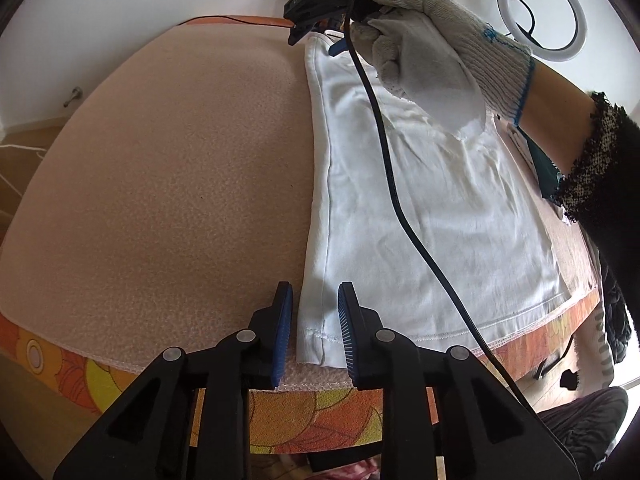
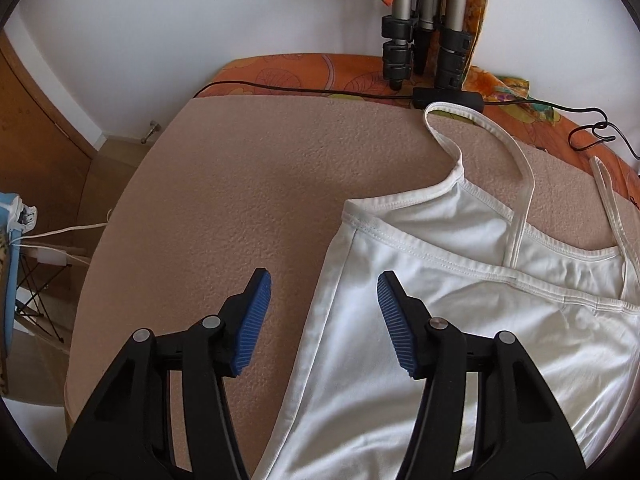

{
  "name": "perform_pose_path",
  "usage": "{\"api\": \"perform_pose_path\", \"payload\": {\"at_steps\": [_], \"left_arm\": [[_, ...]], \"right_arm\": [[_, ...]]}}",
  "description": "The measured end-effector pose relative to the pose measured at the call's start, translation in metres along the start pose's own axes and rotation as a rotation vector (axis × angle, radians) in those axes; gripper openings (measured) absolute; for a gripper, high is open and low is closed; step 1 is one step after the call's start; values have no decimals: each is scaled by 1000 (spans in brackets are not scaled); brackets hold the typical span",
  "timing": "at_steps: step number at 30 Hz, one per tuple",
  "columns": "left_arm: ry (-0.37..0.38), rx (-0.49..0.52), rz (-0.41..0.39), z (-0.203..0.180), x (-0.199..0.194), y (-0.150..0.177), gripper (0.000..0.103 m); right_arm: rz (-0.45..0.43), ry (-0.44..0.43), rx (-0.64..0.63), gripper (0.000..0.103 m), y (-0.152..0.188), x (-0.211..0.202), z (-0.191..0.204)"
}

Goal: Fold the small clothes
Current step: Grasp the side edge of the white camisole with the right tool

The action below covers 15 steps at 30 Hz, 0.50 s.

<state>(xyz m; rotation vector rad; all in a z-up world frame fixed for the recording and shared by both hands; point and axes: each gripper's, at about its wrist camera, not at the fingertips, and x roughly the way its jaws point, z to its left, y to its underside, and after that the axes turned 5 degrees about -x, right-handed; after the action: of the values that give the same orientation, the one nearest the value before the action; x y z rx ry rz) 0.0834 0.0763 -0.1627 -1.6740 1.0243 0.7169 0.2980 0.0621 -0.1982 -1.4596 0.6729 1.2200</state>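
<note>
A white strappy camisole (image 1: 420, 208) lies flat on the pink fleece-covered table (image 1: 180, 184). My left gripper (image 1: 314, 300) is open, its blue pads straddling the bottom-left hem corner near the table's front edge. My right gripper (image 2: 324, 280) is open, its pads either side of the camisole's (image 2: 460, 320) upper left side edge, just below the neckline and thin straps (image 2: 520, 168). In the left wrist view the right gripper (image 1: 316, 38) shows at the far end of the garment, held by a white-gloved hand (image 1: 432, 48).
A black cable (image 1: 384, 152) trails from the right gripper across the camisole. Tripod legs (image 2: 424, 32), a black cable and box (image 2: 448, 98) sit at the table's far edge on an orange floral cloth (image 2: 304, 70). A ring light (image 1: 540, 12) stands at the right.
</note>
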Motion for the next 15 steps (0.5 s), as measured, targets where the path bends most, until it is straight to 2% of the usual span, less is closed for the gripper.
{"api": "perform_pose_path", "payload": {"at_steps": [3, 4, 5, 8, 10, 12, 15], "left_arm": [[1, 19, -9, -5, 0, 1, 22], [5, 26, -13, -6, 0, 2, 18], [17, 26, -7, -7, 1, 3, 3], [62, -16, -5, 0, 1, 3, 3], [73, -17, -7, 1, -1, 3, 3], [82, -8, -18, 0, -5, 4, 3], [94, 20, -40, -11, -9, 5, 2]], "right_arm": [[36, 14, 26, 57, -9, 12, -5], [45, 33, 18, 52, -12, 16, -4], [51, 51, 9, 50, -14, 19, -3], [56, 68, -10, 41, -19, 22, -1], [65, 94, -22, 22, -22, 23, -2], [69, 105, -28, 11, -24, 23, -4], [57, 90, -23, 6, -27, 19, -10]]}}
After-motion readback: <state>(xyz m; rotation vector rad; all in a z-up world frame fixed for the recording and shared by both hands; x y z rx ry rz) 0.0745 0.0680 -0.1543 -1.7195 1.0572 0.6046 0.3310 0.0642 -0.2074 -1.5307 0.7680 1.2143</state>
